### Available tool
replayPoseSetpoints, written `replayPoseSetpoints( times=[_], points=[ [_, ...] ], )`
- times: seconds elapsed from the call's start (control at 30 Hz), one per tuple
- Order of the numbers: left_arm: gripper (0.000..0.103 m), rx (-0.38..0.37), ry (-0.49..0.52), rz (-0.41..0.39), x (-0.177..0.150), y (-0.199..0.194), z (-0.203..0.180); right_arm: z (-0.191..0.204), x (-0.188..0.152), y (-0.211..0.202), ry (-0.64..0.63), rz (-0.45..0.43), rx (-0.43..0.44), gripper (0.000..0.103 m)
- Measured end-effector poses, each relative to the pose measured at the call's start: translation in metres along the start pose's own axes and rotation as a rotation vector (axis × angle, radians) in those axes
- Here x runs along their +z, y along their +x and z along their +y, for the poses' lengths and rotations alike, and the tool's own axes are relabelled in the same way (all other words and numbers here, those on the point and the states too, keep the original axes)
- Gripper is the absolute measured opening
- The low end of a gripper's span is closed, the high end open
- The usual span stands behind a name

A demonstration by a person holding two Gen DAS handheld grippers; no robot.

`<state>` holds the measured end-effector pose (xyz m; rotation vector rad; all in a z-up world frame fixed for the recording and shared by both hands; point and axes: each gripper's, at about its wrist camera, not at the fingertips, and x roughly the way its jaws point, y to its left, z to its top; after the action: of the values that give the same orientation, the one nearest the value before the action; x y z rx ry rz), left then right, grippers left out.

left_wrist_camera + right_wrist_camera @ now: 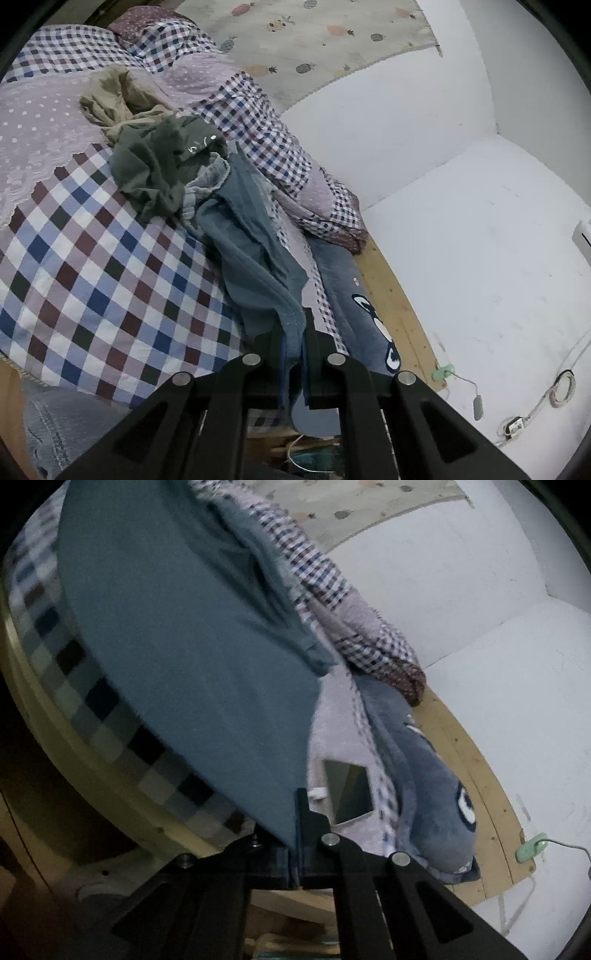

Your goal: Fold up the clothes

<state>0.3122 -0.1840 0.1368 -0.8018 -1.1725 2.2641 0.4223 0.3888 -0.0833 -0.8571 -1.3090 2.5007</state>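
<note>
Three garments lie on the bed (85,258): a beige one (110,96) farthest back, a dark grey-green one (159,162) bunched in the middle, and a blue garment (255,251) trailing from that heap toward the bed's near corner. The blue garment is plain, soft cloth with a stitched hem; one part is creased and ropy, another hangs as a broad smooth sheet. The left gripper (293,332) has its fingers clenched on the hem, and the right gripper (297,812) pinches another edge of the same blue garment, the fingers closed on the cloth. A phone (351,790) lies near the bed's edge beside a grey plush toy (432,786). Open checked bedspread lies to the left; white walls (461,184) close the right.
</note>
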Motion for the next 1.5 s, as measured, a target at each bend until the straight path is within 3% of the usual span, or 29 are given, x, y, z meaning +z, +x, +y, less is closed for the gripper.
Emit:
replayPoseSetpoints(
  times=[0.47,1.0,1.4,1.5],
  points=[
    [0.004,-0.05,0.038,-0.003,-0.005,-0.025,-0.033,-0.153,0.034,-0.082,0.196,-0.128,-0.125,0.0],
    [0.004,-0.141,0.157,-0.076,0.001,-0.1,-0.108,-0.212,0.046,-0.184,0.28,-0.263,-0.255,0.0],
    [0.004,-0.245,0.306,-0.104,-0.033,-0.167,-0.182,-0.247,0.024,-0.261,0.298,-0.357,-0.407,0.0],
    [0.004,-0.307,0.306,-0.139,-0.039,-0.184,-0.191,-0.253,0.023,-0.279,0.301,-0.395,-0.438,0.0]
  ],
)
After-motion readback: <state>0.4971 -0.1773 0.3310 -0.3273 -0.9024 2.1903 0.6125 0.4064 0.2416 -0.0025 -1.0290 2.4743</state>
